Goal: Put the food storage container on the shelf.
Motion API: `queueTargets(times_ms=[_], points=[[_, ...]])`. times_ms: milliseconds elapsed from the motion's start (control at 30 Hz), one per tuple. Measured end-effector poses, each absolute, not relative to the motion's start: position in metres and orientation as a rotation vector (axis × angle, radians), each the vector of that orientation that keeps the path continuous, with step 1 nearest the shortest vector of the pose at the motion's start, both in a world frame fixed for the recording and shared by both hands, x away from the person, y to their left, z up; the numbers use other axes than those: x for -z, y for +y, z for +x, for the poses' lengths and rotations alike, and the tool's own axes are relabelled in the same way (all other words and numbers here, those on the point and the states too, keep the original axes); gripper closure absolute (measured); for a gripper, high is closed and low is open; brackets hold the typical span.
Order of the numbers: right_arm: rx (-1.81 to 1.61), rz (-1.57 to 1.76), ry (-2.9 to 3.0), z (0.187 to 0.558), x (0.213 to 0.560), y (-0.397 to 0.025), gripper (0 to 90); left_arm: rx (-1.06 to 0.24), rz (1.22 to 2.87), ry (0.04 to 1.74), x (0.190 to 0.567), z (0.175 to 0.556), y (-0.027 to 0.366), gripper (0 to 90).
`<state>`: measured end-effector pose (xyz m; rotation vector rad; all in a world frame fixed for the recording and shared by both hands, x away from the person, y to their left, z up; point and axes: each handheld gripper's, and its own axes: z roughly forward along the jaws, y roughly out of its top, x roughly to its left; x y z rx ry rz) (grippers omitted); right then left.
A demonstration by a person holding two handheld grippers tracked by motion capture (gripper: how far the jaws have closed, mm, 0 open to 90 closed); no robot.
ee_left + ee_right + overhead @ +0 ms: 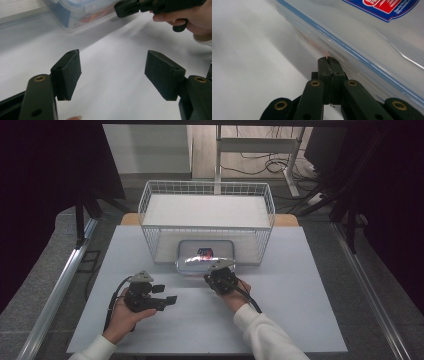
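One lidded container [372, 32], touching right gripper [328, 59] tips

A lab or test room set up for recording, not a home. A plain white table [280, 320] fills the middle of the frame, flanked by dark curtains [45, 195] at left and right. Metal rails [60, 285] run along both sides. At the upper right, loose cables [270, 167] lie on the floor beside a metal frame [255, 145].

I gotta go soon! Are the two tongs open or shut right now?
Left tongs: open, holding nothing.
Right tongs: shut, empty, tips at the side of the plastic box.
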<state>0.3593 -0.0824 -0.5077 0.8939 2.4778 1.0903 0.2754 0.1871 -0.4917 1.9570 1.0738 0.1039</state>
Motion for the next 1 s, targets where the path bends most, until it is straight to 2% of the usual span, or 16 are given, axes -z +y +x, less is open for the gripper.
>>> queueTargets(times_ms=[233, 1000], points=[[-1.137, 0.928, 2.431, 0.368, 0.499, -0.083, 89.0, -0.100, 1.955, 1.080, 0.492, 0.276, 0.189, 28.4], [-1.207, 1.095, 2.378, 0.408, 0.502, -0.078, 89.0, -0.097, 1.948, 1.087, 0.494, 0.277, 0.191, 28.4]])
